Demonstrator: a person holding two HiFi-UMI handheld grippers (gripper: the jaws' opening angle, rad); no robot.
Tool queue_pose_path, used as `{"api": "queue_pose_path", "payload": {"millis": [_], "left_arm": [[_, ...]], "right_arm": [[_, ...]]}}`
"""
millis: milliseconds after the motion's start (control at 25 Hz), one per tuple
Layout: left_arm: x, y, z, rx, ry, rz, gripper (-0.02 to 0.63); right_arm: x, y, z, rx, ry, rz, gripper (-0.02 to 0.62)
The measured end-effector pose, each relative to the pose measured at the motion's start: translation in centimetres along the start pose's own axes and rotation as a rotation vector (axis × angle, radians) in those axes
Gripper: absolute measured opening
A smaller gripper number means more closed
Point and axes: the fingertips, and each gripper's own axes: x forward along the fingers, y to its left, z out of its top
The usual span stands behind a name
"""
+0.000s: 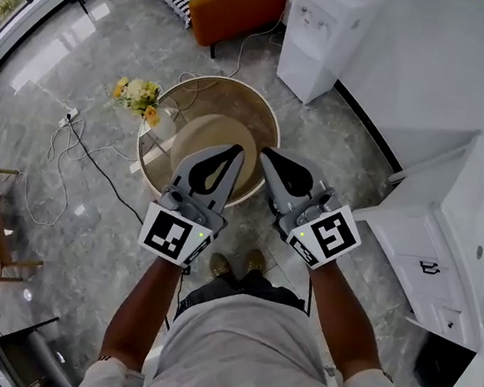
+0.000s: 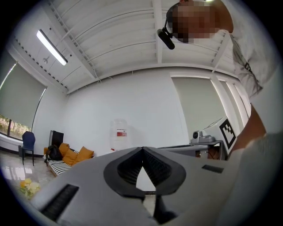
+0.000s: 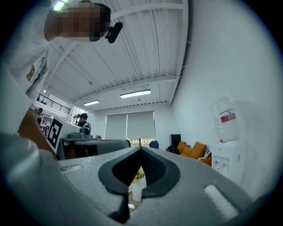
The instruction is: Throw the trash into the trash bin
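Note:
In the head view I hold both grippers side by side, chest high, above a round glass table (image 1: 272, 123). My left gripper (image 1: 237, 151) is shut, its tips meeting with nothing between them; the left gripper view shows the same closed tips (image 2: 142, 148) against a white wall. My right gripper (image 1: 265, 153) is also shut and empty, and its tips (image 3: 141, 149) point level into the room. I see no trash and no trash bin in any view.
A vase of yellow flowers (image 1: 139, 96) stands at the table's left edge. A water dispenser (image 1: 323, 30) and an orange sofa (image 1: 237, 4) lie beyond it. White furniture (image 1: 450, 235) stands at the right. Cables and a power strip (image 1: 67, 119) lie on the floor at the left.

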Motion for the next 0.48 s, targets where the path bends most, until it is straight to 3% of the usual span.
{"api": "queue_pose_path", "payload": {"millis": [480], "left_arm": [[-0.8,-0.5,2.0,0.01,-0.018,0.008,0.0]], "right_arm": [[-0.5,0.7,2.0,-0.036,-0.023,0.01,0.0]]}}
